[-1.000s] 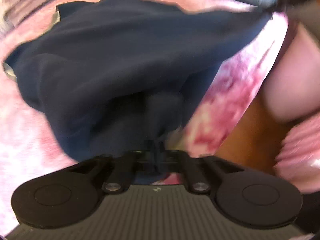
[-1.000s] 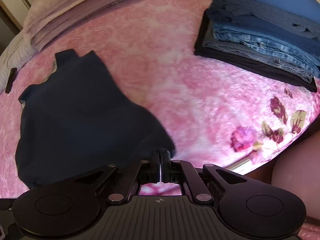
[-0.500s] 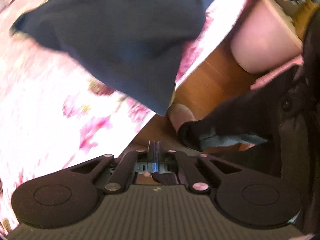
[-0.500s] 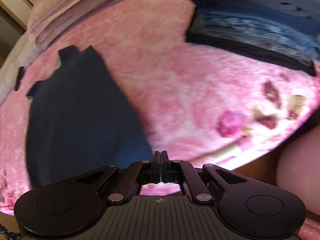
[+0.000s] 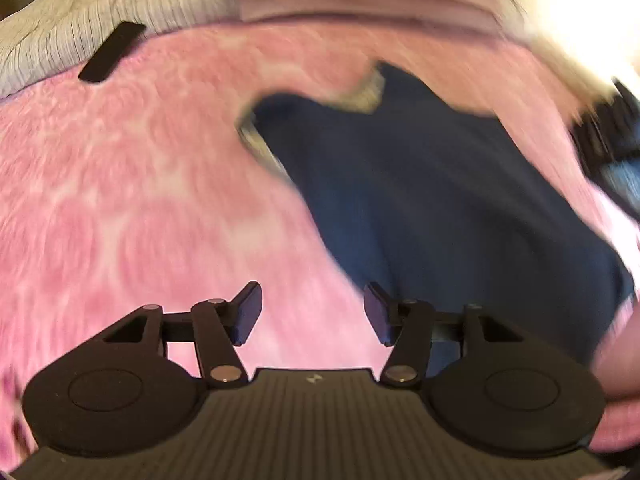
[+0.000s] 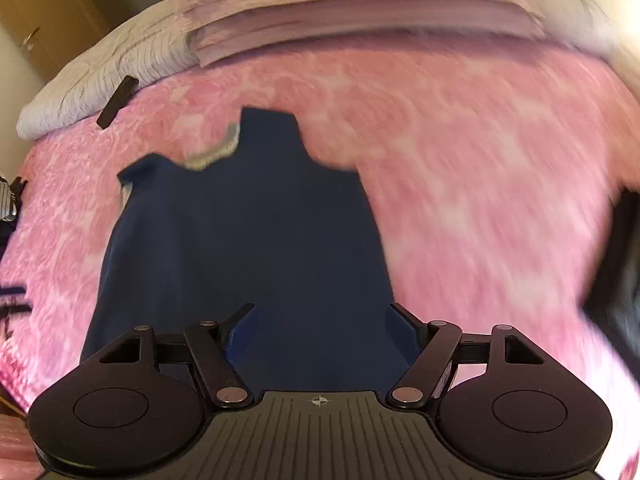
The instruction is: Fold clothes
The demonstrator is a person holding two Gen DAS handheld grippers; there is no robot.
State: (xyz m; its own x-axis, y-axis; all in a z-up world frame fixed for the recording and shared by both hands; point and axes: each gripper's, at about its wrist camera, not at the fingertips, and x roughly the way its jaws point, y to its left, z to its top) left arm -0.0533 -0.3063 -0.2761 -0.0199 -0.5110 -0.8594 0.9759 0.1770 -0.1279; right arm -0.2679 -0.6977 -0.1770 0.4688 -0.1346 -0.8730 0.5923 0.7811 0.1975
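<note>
A navy sleeveless top point(image 6: 248, 240) lies flat on the pink bedspread point(image 6: 480, 184), neck end away from me, with pale trim at the neckline. It also shows in the left wrist view point(image 5: 440, 208), to the right. My left gripper point(image 5: 312, 312) is open and empty, over the pink bedspread point(image 5: 140, 200) just left of the top's near edge. My right gripper point(image 6: 322, 332) is open and empty, above the top's lower part.
Folded pale bedding point(image 6: 360, 12) and a grey striped pillow point(image 6: 100, 80) lie at the far side of the bed. A small black bar point(image 6: 118, 100) rests by the pillow. A dark stack of clothes point(image 6: 624, 264) sits at the right edge.
Both grippers have let go of the navy top and opened. The top now lies flat on the bed. Both views swung up to face the bed's far side.
</note>
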